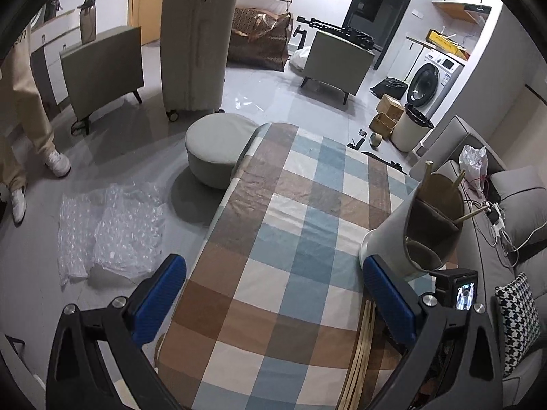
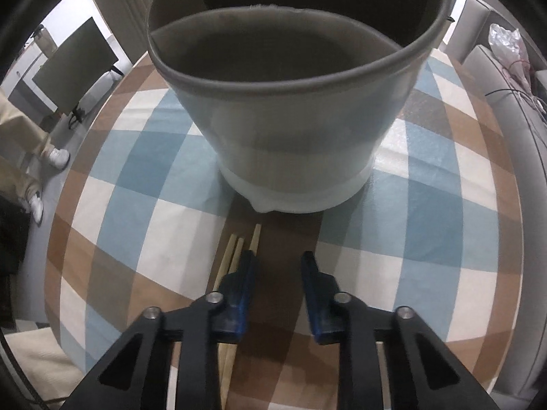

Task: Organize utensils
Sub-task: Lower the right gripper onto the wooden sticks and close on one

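Note:
A pale grey utensil holder (image 1: 386, 239) with an inner divider stands on the checked tablecloth (image 1: 283, 205) at the table's right side. A few wooden chopsticks (image 1: 427, 177) stand in it. More loose chopsticks (image 1: 362, 341) lie flat on the cloth in front of it. My left gripper (image 1: 277, 300) hovers over the table's near end, jaws wide open and empty. My right gripper (image 2: 277, 258) points steeply down just in front of the holder (image 2: 290, 136). Its jaws stand a small way apart with only cloth between them. The loose chopsticks (image 2: 236, 249) lie beside and under its left finger (image 2: 246, 266), outside the gap.
A round grey stool (image 1: 215, 147) stands at the table's far left corner, with bubble wrap (image 1: 109, 232) on the floor beside it. A grey sofa (image 1: 512, 225) with cables and a houndstooth cushion (image 1: 519, 321) runs along the right. A person's legs (image 1: 30, 130) stand at left.

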`<state>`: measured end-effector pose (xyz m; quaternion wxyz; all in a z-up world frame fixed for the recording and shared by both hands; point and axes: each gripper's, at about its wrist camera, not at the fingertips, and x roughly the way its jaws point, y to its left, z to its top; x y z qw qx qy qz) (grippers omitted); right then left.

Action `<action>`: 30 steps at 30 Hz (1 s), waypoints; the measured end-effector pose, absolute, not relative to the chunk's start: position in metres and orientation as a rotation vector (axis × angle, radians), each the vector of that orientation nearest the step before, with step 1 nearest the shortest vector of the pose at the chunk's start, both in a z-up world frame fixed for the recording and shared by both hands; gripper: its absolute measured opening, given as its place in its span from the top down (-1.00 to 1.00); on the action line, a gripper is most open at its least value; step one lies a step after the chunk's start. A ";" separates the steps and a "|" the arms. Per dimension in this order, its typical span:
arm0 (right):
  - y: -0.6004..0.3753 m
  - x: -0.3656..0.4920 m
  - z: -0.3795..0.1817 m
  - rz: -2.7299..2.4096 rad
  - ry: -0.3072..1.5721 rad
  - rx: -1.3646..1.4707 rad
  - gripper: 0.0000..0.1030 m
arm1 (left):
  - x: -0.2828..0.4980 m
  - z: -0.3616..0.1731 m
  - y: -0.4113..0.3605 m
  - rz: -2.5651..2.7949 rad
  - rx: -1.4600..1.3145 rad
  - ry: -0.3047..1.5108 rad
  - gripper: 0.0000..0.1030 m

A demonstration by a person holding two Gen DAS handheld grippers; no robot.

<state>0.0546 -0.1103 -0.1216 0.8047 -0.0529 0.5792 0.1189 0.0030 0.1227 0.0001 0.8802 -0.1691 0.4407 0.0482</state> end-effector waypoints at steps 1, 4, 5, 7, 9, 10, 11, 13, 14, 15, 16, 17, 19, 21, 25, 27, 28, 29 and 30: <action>-0.110 0.054 -0.121 0.254 1.237 -0.114 0.54 | 0.003 0.000 0.123 0.099 -0.355 0.920 -0.95; -0.107 0.054 -0.121 0.259 1.235 -0.123 0.54 | 0.002 -0.001 0.124 0.095 -0.359 0.923 -0.95; -0.106 0.054 -0.121 0.261 1.235 -0.123 0.54 | 0.002 0.000 0.124 0.095 -0.356 0.924 -0.95; -0.104 0.053 -0.120 0.268 1.237 -0.125 0.55 | 0.001 0.000 0.124 0.095 -0.354 0.925 -0.95; -0.101 0.052 -0.120 0.264 1.235 -0.153 0.55 | 0.002 0.000 0.126 0.096 -0.354 0.925 -0.95; -0.099 0.051 -0.119 0.261 1.228 -0.161 0.55 | 0.002 0.000 0.126 0.097 -0.354 0.925 -0.95; -0.098 0.052 -0.119 0.256 1.227 -0.168 0.55 | 0.002 -0.001 0.127 0.098 -0.355 0.927 -0.95; -0.098 0.053 -0.119 0.250 1.223 -0.167 0.55 | 0.002 -0.001 0.129 0.097 -0.360 0.929 -0.95; -0.098 0.053 -0.118 0.247 1.220 -0.169 0.55 | 0.002 -0.001 0.129 0.098 -0.358 0.930 -0.95; -0.097 0.053 -0.118 0.242 1.213 -0.177 0.55 | 0.002 -0.001 0.129 0.100 -0.356 0.930 -0.95; -0.095 0.053 -0.119 0.238 1.207 -0.188 0.55 | 0.003 -0.002 0.130 0.099 -0.354 0.932 -0.95; -0.094 0.053 -0.118 0.234 1.203 -0.199 0.55 | 0.003 -0.002 0.130 0.099 -0.353 0.933 -0.95; -0.091 0.054 -0.118 0.228 1.197 -0.222 0.55 | 0.003 -0.003 0.131 0.102 -0.352 0.934 -0.95; -0.091 0.054 -0.118 0.230 1.206 -0.205 0.59 | 0.003 -0.003 0.132 0.105 -0.355 0.937 -0.95; -0.090 0.058 -0.118 0.231 1.226 -0.168 0.66 | 0.004 -0.004 0.134 0.102 -0.375 0.944 -0.95; -0.092 0.057 -0.119 0.219 1.240 -0.186 0.71 | 0.004 -0.003 0.132 0.099 -0.369 0.944 -0.95; -0.092 0.057 -0.123 0.219 1.247 -0.190 0.72 | 0.004 -0.003 0.131 0.098 -0.365 0.942 -0.95; -0.092 0.056 -0.122 0.218 1.240 -0.191 0.72 | 0.003 -0.003 0.130 0.098 -0.360 0.940 -0.95; -0.091 0.057 -0.122 0.217 1.239 -0.191 0.72 | 0.003 -0.003 0.130 0.099 -0.357 0.940 -0.95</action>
